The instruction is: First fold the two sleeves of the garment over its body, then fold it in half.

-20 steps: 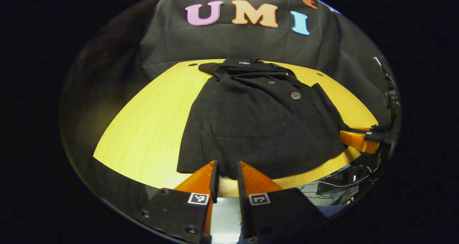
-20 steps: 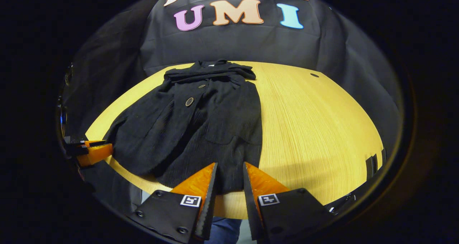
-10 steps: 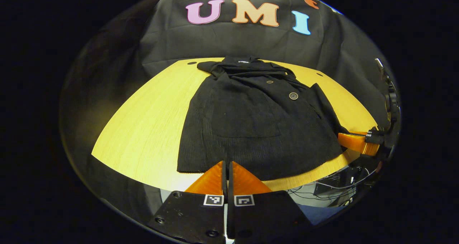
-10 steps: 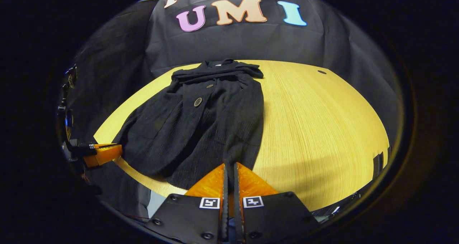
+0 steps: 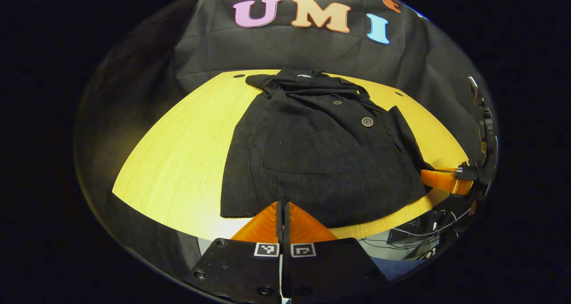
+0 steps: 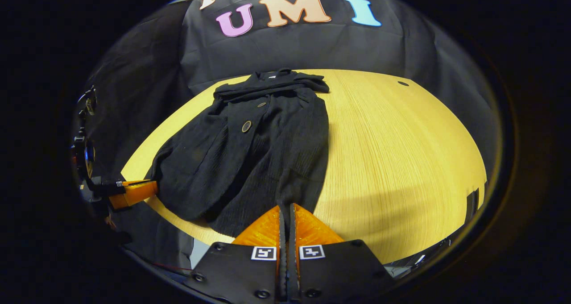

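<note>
A black buttoned jacket [image 5: 312, 152] lies flat on the wooden table [image 5: 178, 161], collar at the far side, sleeves laid over its body. My left gripper [image 5: 282, 204] is shut, its tips pinching the near hem towards the jacket's left corner. In the right gripper view the same jacket [image 6: 250, 152] runs away from me, and my right gripper [image 6: 287, 206] is shut on the near hem at its right corner, where a crease rises from the tips. Each view shows the other gripper at the hem: the right one [image 5: 439, 179], the left one [image 6: 134, 192].
Bare tabletop [image 6: 401, 152] stretches to the right of the jacket in the right gripper view and to its left in the left gripper view. Cables [image 5: 415, 230] hang below the table's near edge. The black cloth wall [image 5: 290, 49] stands behind the table.
Both grippers went from open, with the hem between their fingers, to shut on it. The jacket has hardly shifted.
</note>
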Tool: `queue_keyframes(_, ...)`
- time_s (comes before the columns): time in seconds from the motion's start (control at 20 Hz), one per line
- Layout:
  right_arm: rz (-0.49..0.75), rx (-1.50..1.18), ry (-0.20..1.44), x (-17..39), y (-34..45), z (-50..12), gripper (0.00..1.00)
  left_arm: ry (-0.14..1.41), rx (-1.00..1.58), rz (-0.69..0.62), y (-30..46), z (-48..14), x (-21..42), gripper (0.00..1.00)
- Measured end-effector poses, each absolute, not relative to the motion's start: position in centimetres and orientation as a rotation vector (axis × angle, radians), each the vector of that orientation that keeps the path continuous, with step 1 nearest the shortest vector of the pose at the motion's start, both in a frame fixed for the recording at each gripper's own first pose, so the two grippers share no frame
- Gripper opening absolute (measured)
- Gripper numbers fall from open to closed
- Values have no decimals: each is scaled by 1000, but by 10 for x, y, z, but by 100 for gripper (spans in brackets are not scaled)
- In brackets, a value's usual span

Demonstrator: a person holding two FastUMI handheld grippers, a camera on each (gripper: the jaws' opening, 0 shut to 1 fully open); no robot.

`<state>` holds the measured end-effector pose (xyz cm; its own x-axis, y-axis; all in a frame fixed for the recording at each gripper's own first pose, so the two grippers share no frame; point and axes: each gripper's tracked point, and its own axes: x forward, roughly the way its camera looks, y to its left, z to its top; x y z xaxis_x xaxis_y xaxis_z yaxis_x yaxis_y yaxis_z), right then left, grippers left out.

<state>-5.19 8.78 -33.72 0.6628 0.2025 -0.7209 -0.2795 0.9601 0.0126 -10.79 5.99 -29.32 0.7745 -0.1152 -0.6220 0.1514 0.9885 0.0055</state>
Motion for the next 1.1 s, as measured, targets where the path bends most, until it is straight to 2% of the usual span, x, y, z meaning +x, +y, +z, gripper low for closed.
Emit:
queue_keyframes(0.05,271,-105,801,-52,88,-337,4,670,57,-147,61,-293,-108,0)
queue_keyframes(0.15,265,-101,801,-52,88,-334,0,674,61,-147,63,-291,-105,0)
queue_keyframes(0.25,261,-84,797,-50,89,-329,4,667,62,-149,67,-287,-103,0)
queue_keyframes(0.35,255,-77,784,-48,90,-321,4,649,50,-153,68,-276,-95,0)
queue_keyframes(0.4,251,-75,777,-46,90,-317,0,636,45,-156,69,-271,-91,0)
queue_keyframes(0.55,240,-68,743,-42,91,-301,0,592,36,-161,73,-251,-78,0)
queue_keyframes(0.6,237,-65,731,-40,93,-296,4,579,34,-161,74,-246,-74,0)
queue_keyframes(1.1,234,-31,642,-7,105,-239,4,483,28,-146,84,-194,-36,0)
